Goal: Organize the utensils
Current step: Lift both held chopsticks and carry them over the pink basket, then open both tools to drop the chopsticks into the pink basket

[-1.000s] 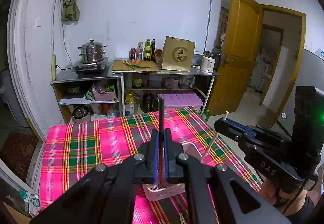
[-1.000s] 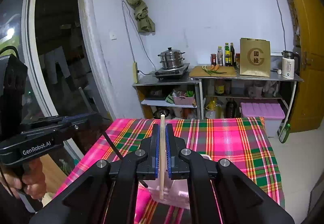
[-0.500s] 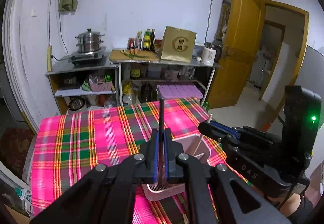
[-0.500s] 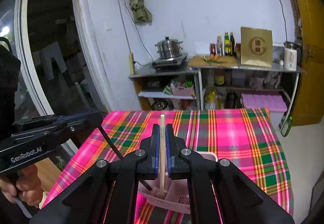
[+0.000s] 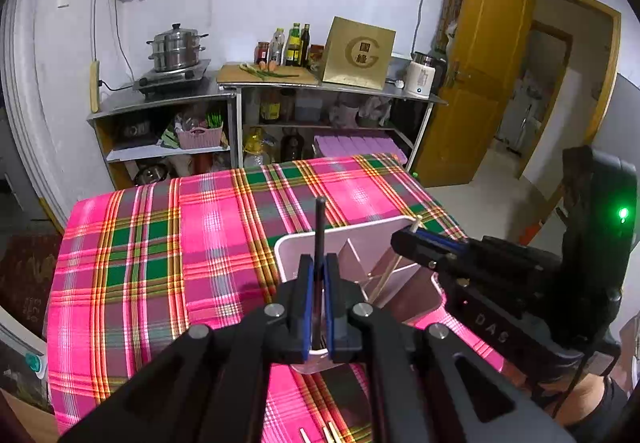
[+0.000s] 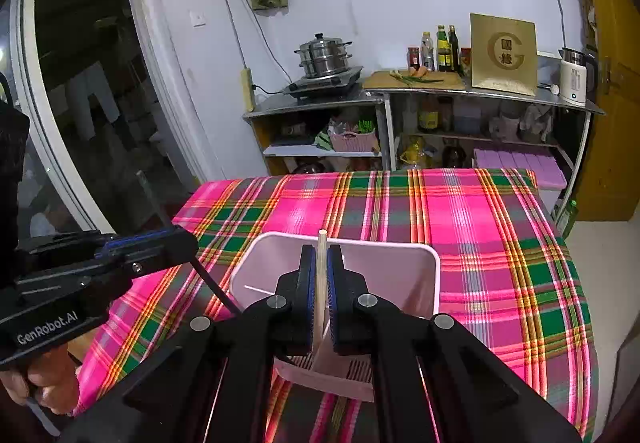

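Between the blue pads of the left gripper a dark chopstick was clamped, held nearly upright so that its lower end could be steered down into the pink utensil holder just beyond the fingertips. The jaws of the right gripper were likewise closed on a pale wooden chopstick, kept vertical over the same holder, its tip seemingly already inside one compartment — which one could not be told with certainty. An upright hold was presumably chosen because the holder's compartments are narrow and divided by thin partitions, so a tilted stick might catch on a wall. In the left wrist view the right gripper was seen to the right, its chopstick slanting down across a divider; in the right wrist view the left gripper appeared at the left edge, its dark stick angled toward the holder's near left corner. Near the bottom edge of the left wrist view, a few more wooden sticks were left lying on the plaid tablecloth, so the sorting was judged unfinished. Farther off, metal shelving with a steamer pot and bottles was set against the wall.
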`<state>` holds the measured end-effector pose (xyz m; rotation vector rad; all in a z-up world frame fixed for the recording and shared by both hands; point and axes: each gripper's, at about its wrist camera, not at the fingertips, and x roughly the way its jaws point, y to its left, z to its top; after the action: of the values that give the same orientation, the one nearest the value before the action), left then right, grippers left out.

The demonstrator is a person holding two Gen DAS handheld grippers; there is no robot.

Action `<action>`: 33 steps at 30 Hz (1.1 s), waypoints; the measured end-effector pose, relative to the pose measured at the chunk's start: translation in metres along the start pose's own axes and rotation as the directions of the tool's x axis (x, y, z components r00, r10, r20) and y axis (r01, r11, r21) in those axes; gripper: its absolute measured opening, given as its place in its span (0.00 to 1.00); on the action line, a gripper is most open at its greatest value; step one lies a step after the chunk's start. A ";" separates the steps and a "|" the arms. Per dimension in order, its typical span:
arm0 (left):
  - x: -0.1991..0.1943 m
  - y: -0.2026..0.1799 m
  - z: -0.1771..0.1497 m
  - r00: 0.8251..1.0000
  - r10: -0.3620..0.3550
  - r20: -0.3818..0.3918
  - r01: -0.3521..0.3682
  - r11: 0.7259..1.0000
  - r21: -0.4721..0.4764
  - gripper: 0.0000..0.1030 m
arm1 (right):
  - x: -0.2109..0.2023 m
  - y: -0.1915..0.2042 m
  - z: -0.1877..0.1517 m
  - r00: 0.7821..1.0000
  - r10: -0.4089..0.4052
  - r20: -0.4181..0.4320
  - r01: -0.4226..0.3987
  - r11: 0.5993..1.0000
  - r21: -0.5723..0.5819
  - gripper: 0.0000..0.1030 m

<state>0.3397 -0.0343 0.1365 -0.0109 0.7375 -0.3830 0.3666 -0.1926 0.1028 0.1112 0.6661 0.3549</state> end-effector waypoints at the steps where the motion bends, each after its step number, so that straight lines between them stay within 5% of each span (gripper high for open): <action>1: 0.000 0.001 -0.001 1.000 0.000 0.001 0.000 1.000 -0.004 0.05 | 0.000 -0.001 0.000 1.000 0.000 -0.003 0.000 1.000 0.003 0.05; 6: -0.003 0.004 -0.007 1.000 0.008 0.004 -0.008 1.000 -0.017 0.09 | -0.006 0.000 -0.004 1.000 -0.005 -0.002 0.005 1.000 -0.002 0.19; 10: -0.009 0.005 -0.015 1.000 0.010 0.011 -0.009 1.000 -0.022 0.22 | -0.014 0.001 -0.010 1.000 -0.005 -0.001 0.005 1.000 -0.006 0.19; 18: -0.033 0.001 -0.042 0.999 0.003 0.053 -0.002 1.000 -0.020 0.24 | -0.049 0.004 -0.032 0.999 0.002 0.042 -0.002 1.000 -0.006 0.22; 33: -0.080 -0.020 -0.158 0.995 0.007 0.099 -0.003 0.999 -0.035 0.24 | -0.121 0.016 -0.136 0.999 -0.010 0.052 0.013 0.998 -0.055 0.22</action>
<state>0.1758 -0.0057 0.0742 -0.0606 0.6462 -0.3620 0.1896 -0.2226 0.0703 0.0631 0.6054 0.3582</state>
